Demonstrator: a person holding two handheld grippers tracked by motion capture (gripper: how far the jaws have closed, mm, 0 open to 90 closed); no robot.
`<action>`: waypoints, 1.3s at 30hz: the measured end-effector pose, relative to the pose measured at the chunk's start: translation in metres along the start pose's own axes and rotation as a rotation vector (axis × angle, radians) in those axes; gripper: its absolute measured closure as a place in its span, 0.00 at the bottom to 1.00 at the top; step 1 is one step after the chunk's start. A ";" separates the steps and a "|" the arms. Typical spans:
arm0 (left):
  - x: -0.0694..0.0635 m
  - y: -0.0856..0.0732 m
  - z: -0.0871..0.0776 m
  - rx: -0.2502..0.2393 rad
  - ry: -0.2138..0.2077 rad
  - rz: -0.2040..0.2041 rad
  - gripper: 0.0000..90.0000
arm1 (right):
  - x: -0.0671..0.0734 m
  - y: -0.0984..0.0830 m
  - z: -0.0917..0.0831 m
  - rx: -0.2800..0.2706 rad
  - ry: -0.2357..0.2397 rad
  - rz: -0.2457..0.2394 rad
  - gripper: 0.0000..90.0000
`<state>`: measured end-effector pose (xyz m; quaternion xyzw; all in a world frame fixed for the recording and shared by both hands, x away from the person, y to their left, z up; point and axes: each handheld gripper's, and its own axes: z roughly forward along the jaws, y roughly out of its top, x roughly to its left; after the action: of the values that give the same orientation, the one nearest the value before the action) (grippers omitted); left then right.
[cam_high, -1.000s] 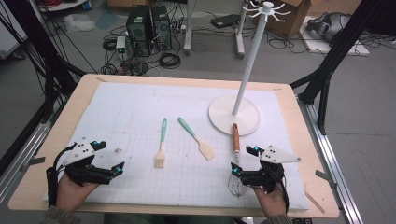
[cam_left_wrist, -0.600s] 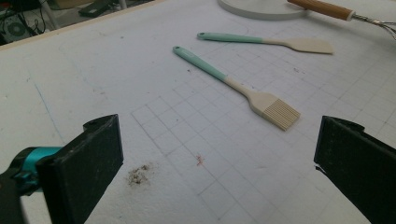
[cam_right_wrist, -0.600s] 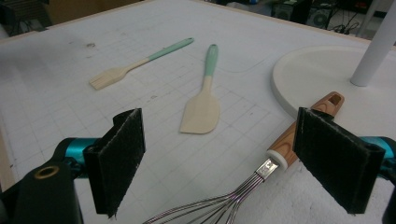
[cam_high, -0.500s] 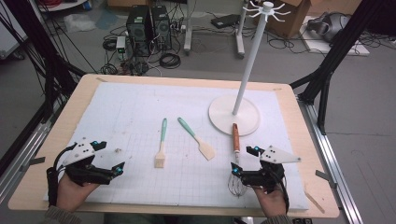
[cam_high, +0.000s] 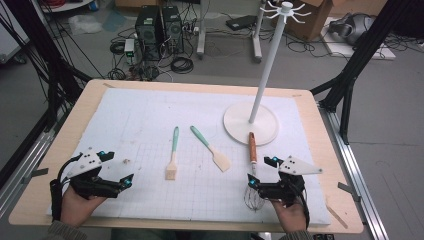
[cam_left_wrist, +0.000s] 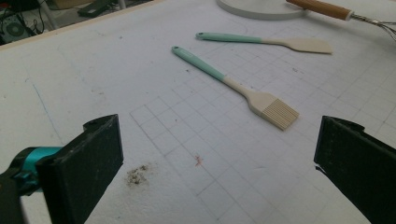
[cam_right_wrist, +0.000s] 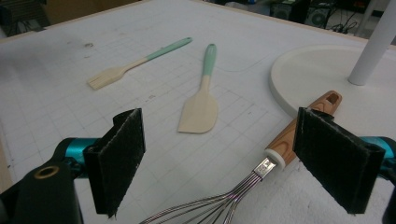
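Note:
Three utensils lie on the white gridded mat (cam_high: 150, 115). A teal-handled brush (cam_high: 174, 152) (cam_left_wrist: 224, 78) (cam_right_wrist: 140, 61) lies left of centre. A teal-handled spatula (cam_high: 210, 148) (cam_left_wrist: 261, 40) (cam_right_wrist: 203, 98) lies beside it. A whisk with a wooden handle (cam_high: 252, 145) (cam_right_wrist: 285, 142) rests its handle end on the stand's base. My left gripper (cam_high: 116, 167) (cam_left_wrist: 219, 163) is open over bare mat at the front left. Just beside the whisk's wire head, my right gripper (cam_high: 262, 171) (cam_right_wrist: 219, 158) is also open, with the whisk handle near its right jaw.
A white hook stand (cam_high: 260, 80) rises from a round base (cam_high: 237, 125) (cam_right_wrist: 317, 79) at the back right of the mat. The wooden table edge (cam_high: 200, 87) frames the mat. Computers and cables sit on the floor beyond.

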<state>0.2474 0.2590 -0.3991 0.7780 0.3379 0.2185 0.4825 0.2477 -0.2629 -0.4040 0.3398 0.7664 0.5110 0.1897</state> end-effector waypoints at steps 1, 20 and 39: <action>0.000 0.000 0.000 0.000 0.000 0.000 0.02 | 0.000 0.000 0.000 -0.002 -0.003 -0.005 0.18; 0.000 -0.001 -0.001 0.002 0.008 -0.004 0.02 | -0.003 0.000 0.003 -0.004 0.004 -0.002 0.18; 0.002 0.001 0.009 0.018 0.004 -0.006 0.02 | -0.010 -0.006 -0.002 -0.008 -0.011 0.032 0.18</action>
<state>0.2553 0.2551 -0.4026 0.7809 0.3432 0.2155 0.4753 0.2516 -0.2726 -0.4096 0.3540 0.7579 0.5150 0.1871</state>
